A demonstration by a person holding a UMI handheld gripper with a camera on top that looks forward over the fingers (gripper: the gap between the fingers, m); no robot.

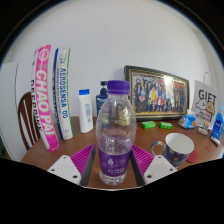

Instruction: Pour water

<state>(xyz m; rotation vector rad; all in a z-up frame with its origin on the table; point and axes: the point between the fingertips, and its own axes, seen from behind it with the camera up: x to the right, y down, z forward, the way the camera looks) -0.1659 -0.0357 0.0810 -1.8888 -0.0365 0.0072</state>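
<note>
Bottle (116, 135), a clear plastic one with a purple cap and purple label, stands upright on the wooden table (52, 152) between the two fingers of the gripper (113, 163). The magenta pads (82, 157) sit close against its lower sides, but whether both actually press on it cannot be told, since the bottle's base and the inner pad edges are cut off low in the view. The water level inside is hard to read through the plastic. Right of the bottle, just beyond the right finger, is a mug (176, 148) with its handle turned toward the bottle; its contents are hidden. Behind the bottle to the right a framed photo (157, 93) leans at the wall, its left part covered by the bottle's neck. Small green things (156, 124) lie on the table before the frame, too small to identify. Left of the bottle stands a white bottle (85, 110), and further left two tall packs (52, 88) lean against the wall, printed with lettering. A dark container (102, 95) is mostly hidden behind the bottle's shoulder. Far right of the bottle, a gift card (206, 100) and a blue item (217, 126) are partly cut off.
</note>
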